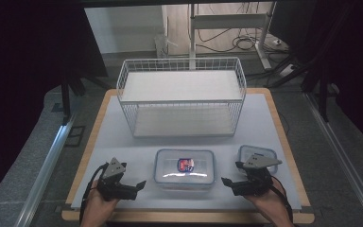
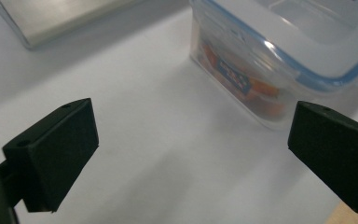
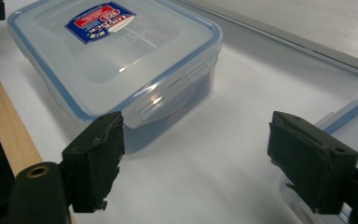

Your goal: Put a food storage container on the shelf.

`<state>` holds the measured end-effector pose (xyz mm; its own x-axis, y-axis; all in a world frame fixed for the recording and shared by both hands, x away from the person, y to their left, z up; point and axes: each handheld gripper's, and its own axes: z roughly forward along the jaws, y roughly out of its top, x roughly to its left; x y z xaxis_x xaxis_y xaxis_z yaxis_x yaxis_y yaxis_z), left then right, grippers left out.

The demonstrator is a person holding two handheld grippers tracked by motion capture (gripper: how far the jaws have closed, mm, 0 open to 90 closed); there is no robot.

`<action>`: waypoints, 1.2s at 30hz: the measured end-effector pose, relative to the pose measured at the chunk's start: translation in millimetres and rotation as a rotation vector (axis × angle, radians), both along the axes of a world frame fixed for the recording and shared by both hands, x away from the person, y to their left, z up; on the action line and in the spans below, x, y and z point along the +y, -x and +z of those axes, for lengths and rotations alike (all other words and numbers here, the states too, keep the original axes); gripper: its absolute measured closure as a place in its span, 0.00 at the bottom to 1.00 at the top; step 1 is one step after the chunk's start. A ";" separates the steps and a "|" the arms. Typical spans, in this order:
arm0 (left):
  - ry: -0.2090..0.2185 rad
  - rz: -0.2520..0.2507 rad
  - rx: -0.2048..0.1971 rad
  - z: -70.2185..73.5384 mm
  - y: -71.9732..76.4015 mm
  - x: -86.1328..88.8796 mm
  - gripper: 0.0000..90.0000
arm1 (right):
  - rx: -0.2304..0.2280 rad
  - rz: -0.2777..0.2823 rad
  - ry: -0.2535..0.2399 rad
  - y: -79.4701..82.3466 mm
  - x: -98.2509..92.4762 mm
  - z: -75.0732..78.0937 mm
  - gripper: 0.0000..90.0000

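Two grippers flank the lidded container (image 1: 184,169) on the desk (image 1: 123,142). Left gripper (image 1: 134,187) fingers spread, nothing between. Right gripper (image 1: 230,183) fingers spread, empty too.

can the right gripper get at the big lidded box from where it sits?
Probably yes. The right gripper is open, beside the box, with bare table between them.

Both grippers' fingers (image 2: 56,158) wide apart
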<state>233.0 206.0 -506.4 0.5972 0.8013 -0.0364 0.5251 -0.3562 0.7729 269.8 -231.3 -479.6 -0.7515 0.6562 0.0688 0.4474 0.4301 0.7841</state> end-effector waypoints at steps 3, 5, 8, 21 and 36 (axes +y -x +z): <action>0.028 -0.028 0.004 8.8 -5.2 -3.8 0.00 | 0.043 0.008 0.009 -3.8 5.3 0.9 0.12; 0.055 -0.062 0.024 12.4 -10.3 -7.9 0.00 | 0.065 0.014 0.001 -6.1 8.6 1.7 0.09; 0.072 -0.089 0.038 14.6 -15.3 -12.4 0.00 | 0.087 0.023 -0.006 -8.3 12.3 3.0 0.08; 0.174 -0.223 0.193 1.9 -49.4 -43.7 0.01 | 0.220 0.077 -0.021 -37.8 44.3 -5.4 0.09; 0.229 -0.242 0.253 -0.7 -41.9 -46.5 0.11 | 0.367 0.089 -0.137 -38.2 44.4 -15.1 0.19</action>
